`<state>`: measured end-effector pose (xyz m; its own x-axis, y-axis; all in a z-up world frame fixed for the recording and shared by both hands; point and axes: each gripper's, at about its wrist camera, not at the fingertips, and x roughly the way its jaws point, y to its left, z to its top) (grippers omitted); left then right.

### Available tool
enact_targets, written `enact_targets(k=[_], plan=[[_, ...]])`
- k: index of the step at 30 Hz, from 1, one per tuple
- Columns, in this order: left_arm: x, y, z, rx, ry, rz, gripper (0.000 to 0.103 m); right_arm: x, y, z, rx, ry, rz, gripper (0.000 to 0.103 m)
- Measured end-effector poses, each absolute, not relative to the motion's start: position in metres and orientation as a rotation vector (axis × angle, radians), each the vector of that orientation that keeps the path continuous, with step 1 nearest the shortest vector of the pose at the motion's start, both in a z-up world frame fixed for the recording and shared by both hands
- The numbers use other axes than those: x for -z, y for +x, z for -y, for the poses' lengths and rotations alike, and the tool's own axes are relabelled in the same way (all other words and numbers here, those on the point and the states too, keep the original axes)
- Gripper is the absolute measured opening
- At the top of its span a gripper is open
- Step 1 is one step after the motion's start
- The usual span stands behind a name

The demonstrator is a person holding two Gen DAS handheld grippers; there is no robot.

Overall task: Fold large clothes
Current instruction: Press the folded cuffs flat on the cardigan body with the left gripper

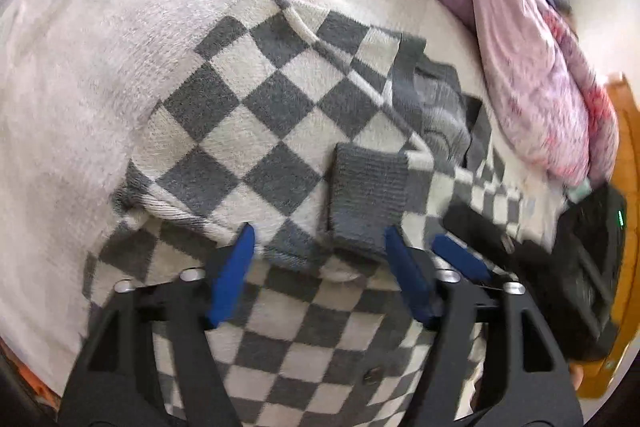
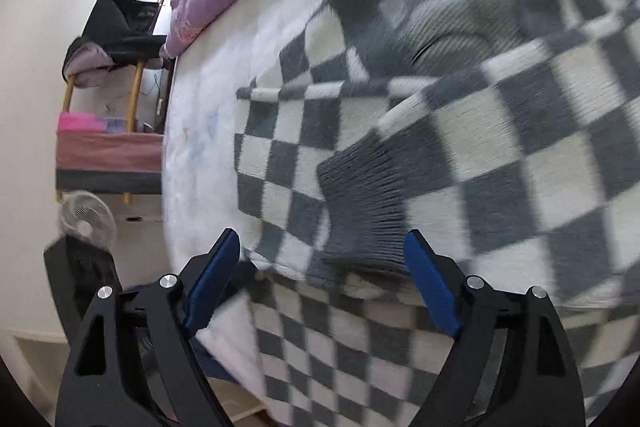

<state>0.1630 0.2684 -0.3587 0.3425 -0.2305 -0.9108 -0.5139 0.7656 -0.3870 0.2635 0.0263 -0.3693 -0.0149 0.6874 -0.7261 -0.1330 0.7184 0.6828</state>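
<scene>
Blue fingers [image 1: 232, 275] spread apart, checkered sweater [image 1: 248, 107], no readable writing

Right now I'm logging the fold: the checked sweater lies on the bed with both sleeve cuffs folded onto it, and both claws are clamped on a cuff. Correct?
Not quite. Both wrist views show the left claw and right claw open, gripping nothing. The sweater lies on the bed, cuff folded in.

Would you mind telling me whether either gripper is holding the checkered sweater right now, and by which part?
Nothing is held. The left gripper and right gripper both stand open over the checkered sweater, each framing a grey ribbed cuff without pinching it.
</scene>
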Motion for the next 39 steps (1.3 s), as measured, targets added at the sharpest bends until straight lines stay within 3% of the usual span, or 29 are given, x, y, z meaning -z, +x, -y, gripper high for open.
enact_targets(k=[5,6,7,8,9,10,11,12,17,20,27,34,39], plan=[[0.384,0.188,-0.244,-0.175,-0.802,-1.281,0.071,0.347,0.257,0.076,-0.475,0.449,-1.358,0.080],[0.391,0.193,-0.238,-0.177,-0.810,-1.290,0.071,0.344,0.255,0.098,-0.424,0.438,-1.326,0.075],[0.397,0.198,-0.232,-0.189,-0.804,-1.290,0.063,0.339,0.252,0.119,-0.405,0.424,-1.269,0.050],[0.402,0.202,-0.227,-0.220,-0.781,-1.286,0.044,0.335,0.250,0.140,-0.378,0.374,-1.229,0.028],[0.406,0.205,-0.223,-0.263,-0.733,-1.288,0.037,0.338,0.250,0.155,-0.322,0.311,-1.236,0.021],[0.411,0.210,-0.216,-0.306,-0.641,-1.308,0.022,0.349,0.251,0.173,-0.269,0.267,-1.275,0.010],[0.414,0.212,-0.213,-0.324,-0.593,-1.321,0.008,0.358,0.252,0.184,-0.248,0.267,-1.298,0.006],[0.415,0.214,-0.211,-0.342,-0.566,-1.324,0.004,0.368,0.251,0.196,-0.226,0.279,-1.319,0.006],[0.419,0.207,-0.219,-0.395,-0.542,-1.347,0.000,0.432,0.240,0.221,-0.185,0.357,-1.477,0.000],[0.417,0.200,-0.219,-0.415,-0.474,-1.415,0.000,0.425,0.244,0.228,-0.150,0.460,-1.493,0.001],[0.377,0.219,-0.197,-0.293,-0.403,-1.341,0.000,0.375,0.310,0.228,-0.185,0.375,-1.335,0.001],[0.413,0.272,-0.182,-0.268,-0.366,-1.390,0.000,0.411,0.421,0.216,-0.174,0.337,-1.338,0.001],[0.422,0.269,-0.179,-0.270,-0.355,-1.376,0.000,0.435,0.391,0.227,-0.136,0.320,-1.445,0.000]])
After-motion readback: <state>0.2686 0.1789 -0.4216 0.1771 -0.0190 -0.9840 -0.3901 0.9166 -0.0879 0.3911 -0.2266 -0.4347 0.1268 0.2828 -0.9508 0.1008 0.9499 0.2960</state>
